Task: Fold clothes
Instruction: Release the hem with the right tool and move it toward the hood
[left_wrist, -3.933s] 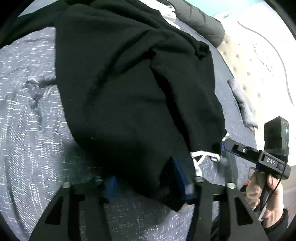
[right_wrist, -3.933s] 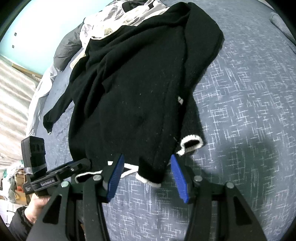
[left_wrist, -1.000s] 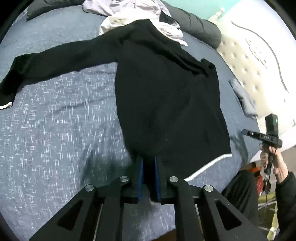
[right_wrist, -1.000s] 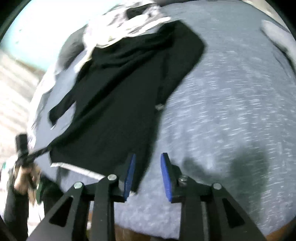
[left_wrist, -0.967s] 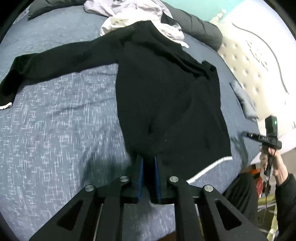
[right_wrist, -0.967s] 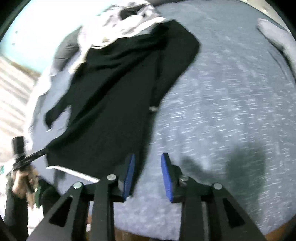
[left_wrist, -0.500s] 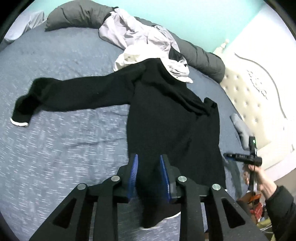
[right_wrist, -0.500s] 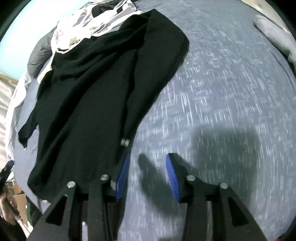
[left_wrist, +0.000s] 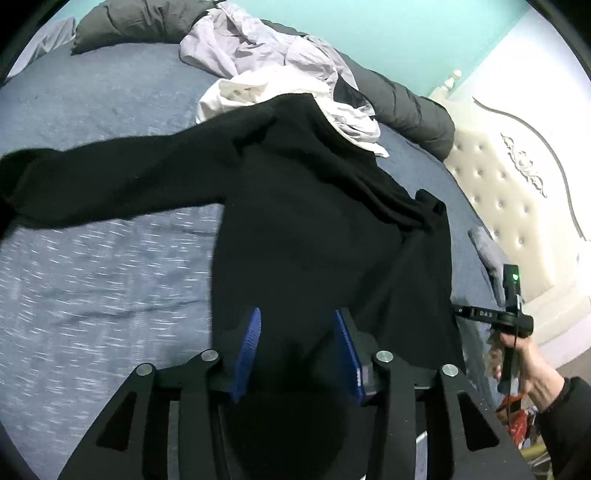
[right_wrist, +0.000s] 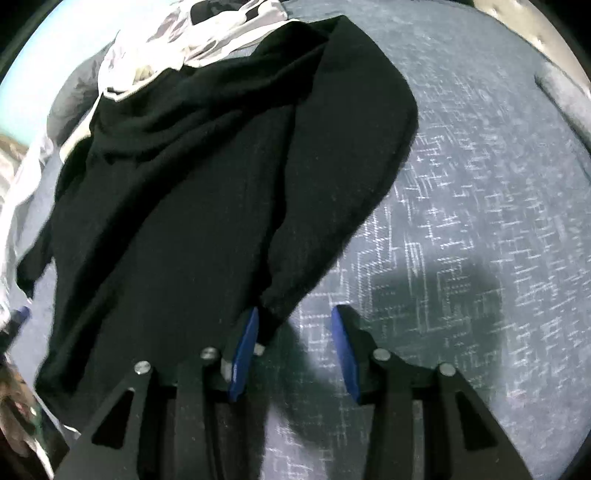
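Observation:
A black sweater (left_wrist: 306, 236) lies spread flat on the blue-grey bed, one sleeve (left_wrist: 110, 184) stretched out to the left. It also shows in the right wrist view (right_wrist: 192, 206), where its other sleeve (right_wrist: 332, 192) lies folded along the body. My left gripper (left_wrist: 297, 328) is open just above the sweater's lower body. My right gripper (right_wrist: 293, 328) is open, its left pad (right_wrist: 245, 343) beside the folded sleeve's cuff, the gap over bare bedspread. The right gripper also shows in the left wrist view (left_wrist: 495, 314), held at the bed's right edge.
A pile of white and lilac clothes (left_wrist: 266, 62) lies at the sweater's collar, with a dark grey duvet (left_wrist: 399, 99) behind. A tufted cream headboard (left_wrist: 517, 206) stands at the right. A grey item (left_wrist: 484, 247) lies near it. The bedspread (right_wrist: 461, 221) spreads right of the sweater.
My left gripper has let go of the sweater's hem and opened. My right gripper has opened wider and moved in over the sleeve cuff. The sweater now lies flat.

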